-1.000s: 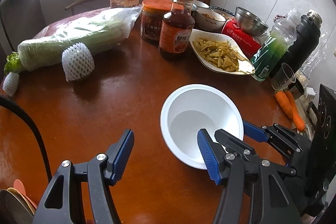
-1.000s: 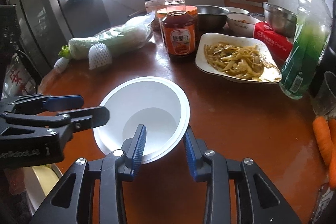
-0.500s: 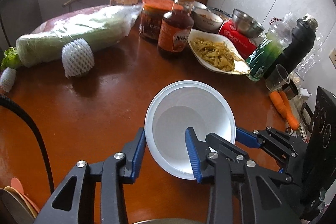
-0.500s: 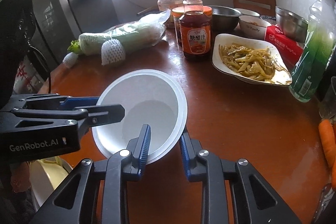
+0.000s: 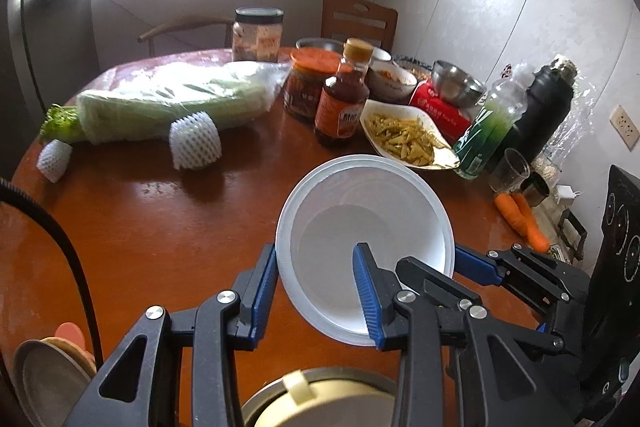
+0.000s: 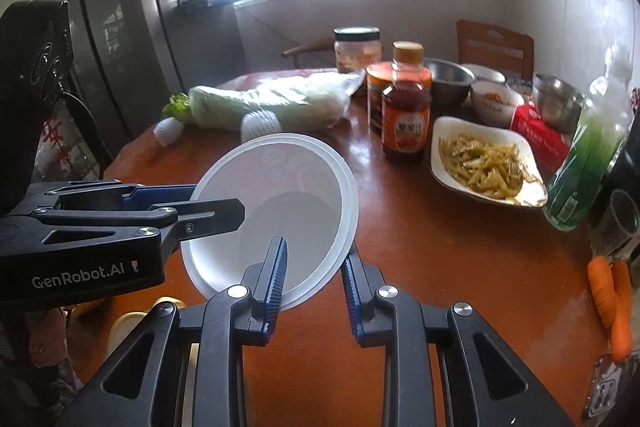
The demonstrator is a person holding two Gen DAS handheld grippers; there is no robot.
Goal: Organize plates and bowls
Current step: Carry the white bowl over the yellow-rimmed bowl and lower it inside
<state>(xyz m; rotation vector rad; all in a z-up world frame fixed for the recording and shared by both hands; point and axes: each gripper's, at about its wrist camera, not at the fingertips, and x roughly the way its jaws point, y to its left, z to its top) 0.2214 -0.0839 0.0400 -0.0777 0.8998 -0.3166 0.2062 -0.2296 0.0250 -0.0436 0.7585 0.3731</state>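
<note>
A white plastic bowl [image 5: 360, 219] [image 6: 280, 203] with a doubled rim hangs tilted above the brown round table [image 5: 160, 227], held from two sides. My left gripper [image 5: 316, 279] is shut on its near wall, one blue pad inside and one outside. My right gripper [image 6: 314, 275] is shut on the opposite wall in the same way. Each gripper shows in the other's view: the right gripper [image 5: 472, 267] at the bowl's right edge, the left gripper [image 6: 216, 203] at its left edge. The bowl is empty.
Behind the bowl stand a white dish of shredded food [image 5: 404, 139], a vinegar bottle [image 5: 340, 99], jars, a steel bowl [image 5: 456, 83], a green bottle [image 5: 484, 131] and a wrapped cabbage [image 5: 172, 103]. Carrots [image 5: 520, 219] lie right. A yellowish bowl [image 5: 312, 399] and stacked dishes [image 5: 48, 375] sit below.
Both grippers closed onto the white bowl's rim, then rose and drew back with it. The bowl left the table and tilted toward the cameras.
</note>
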